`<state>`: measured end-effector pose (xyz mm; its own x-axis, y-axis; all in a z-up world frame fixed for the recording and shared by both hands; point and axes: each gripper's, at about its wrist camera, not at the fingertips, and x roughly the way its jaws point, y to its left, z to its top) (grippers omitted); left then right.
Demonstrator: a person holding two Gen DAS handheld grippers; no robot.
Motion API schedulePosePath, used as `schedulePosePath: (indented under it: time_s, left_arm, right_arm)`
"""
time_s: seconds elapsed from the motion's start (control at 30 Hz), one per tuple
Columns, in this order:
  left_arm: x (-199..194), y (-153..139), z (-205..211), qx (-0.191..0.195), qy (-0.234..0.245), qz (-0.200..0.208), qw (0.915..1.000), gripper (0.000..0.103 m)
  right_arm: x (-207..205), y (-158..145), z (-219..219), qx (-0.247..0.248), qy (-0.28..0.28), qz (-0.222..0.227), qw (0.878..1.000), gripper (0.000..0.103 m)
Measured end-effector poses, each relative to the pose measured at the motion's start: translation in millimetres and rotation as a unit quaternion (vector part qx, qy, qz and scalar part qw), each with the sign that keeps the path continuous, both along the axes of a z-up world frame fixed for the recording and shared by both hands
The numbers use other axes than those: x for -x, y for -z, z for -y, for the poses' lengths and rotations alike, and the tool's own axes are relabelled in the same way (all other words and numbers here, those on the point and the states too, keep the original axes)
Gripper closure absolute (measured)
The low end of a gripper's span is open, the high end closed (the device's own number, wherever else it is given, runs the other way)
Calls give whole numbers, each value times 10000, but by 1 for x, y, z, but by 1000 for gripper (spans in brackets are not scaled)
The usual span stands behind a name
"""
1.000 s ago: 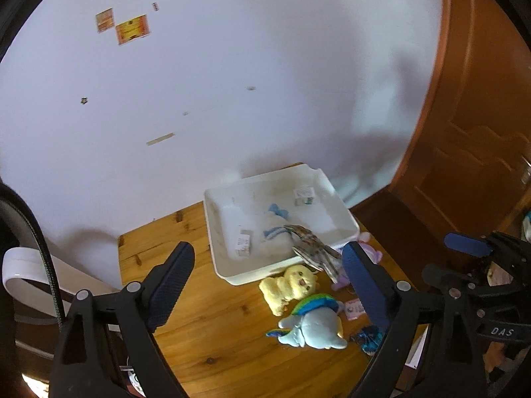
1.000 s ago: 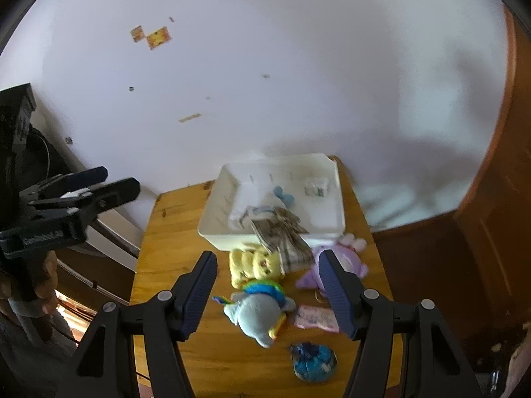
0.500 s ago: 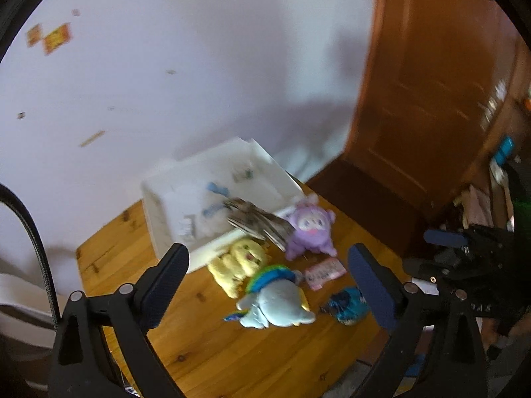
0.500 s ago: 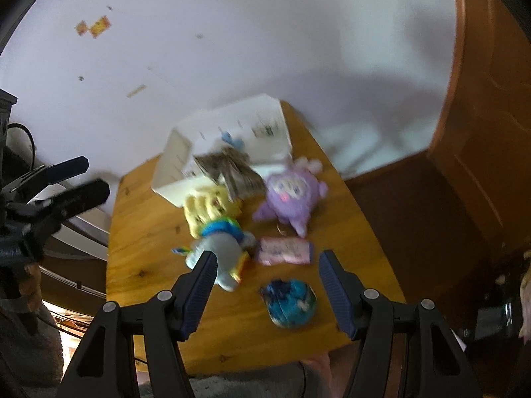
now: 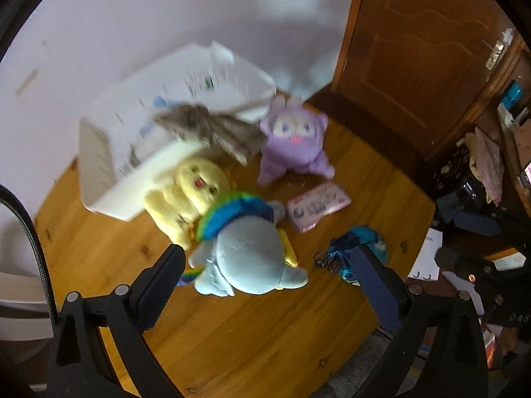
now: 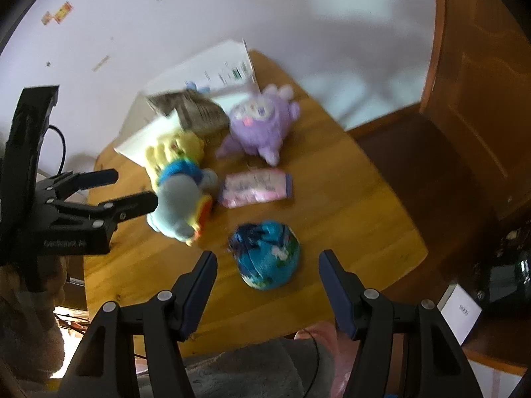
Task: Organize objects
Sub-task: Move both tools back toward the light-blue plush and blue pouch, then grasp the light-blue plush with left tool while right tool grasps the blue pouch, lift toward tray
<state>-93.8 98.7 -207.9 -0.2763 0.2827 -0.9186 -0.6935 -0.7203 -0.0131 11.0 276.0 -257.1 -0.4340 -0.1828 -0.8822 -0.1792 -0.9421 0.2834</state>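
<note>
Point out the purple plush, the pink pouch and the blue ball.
purple plush (image 5: 295, 146), left wrist view, on its belly
pink pouch (image 6: 255, 187), right wrist view, on its middle
blue ball (image 6: 267, 258), right wrist view, on its top

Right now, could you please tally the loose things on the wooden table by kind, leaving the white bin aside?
Plush toys: 3, namely the yellow plush, the purple plush and the light blue plush.
Pink pouch: 1.
Blue drawstring bag: 1.
Grey-brown cloth draped over the bin's rim: 1.
Total: 6.
</note>
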Motion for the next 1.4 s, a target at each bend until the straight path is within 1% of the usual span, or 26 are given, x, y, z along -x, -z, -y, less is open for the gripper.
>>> schedulePosePath:
  time_s: [0.13,0.27,0.37,0.47,0.53,0.83,0.93,1.27,1.3,1.37,1.4]
  left_arm:
    - [6,30,-8,137,-22,181,9997,3]
    - [14,48,-14,227,-89,265,9993,3]
    - [20,57,-15,328,-169,284,9989,3]
    - [24,67,-15,422,-259,323,9983,3]
    - [25,73,-13,490,-324,367,9976,3]
    - [33,96,-8,655,-582,592,9944,3]
    - [34,104,-7,737,-652,663,9929,1]
    - [27,113,-8,916,-710,367,9926,1]
    - [25,114,-8,966,-728,325,9921,1]
    - [21,115,-9,1032,-753,237,9915,1]
    - [19,115,-9,1080,-759,194,9911,1]
  right_arm:
    - [1,23,0,125,-2,219,9997,38]
    - [4,41,4,243,-138,333,9991,38]
    - [10,54,5,261,-197,463,9984,38]
    - [17,64,6,391,-247,511,9976,38]
    - [22,70,7,382,-281,548,9974,38]
    - [40,94,12,521,-381,733,9952,38]
    - [43,94,16,443,-451,681,9957,37]
    - [44,91,37,-197,-828,456,9953,38]
    - [44,91,38,-248,-853,435,9951,38]
    - [42,90,43,-298,-959,387,9942,46]
    - [42,90,45,-308,-988,380,9939,48]
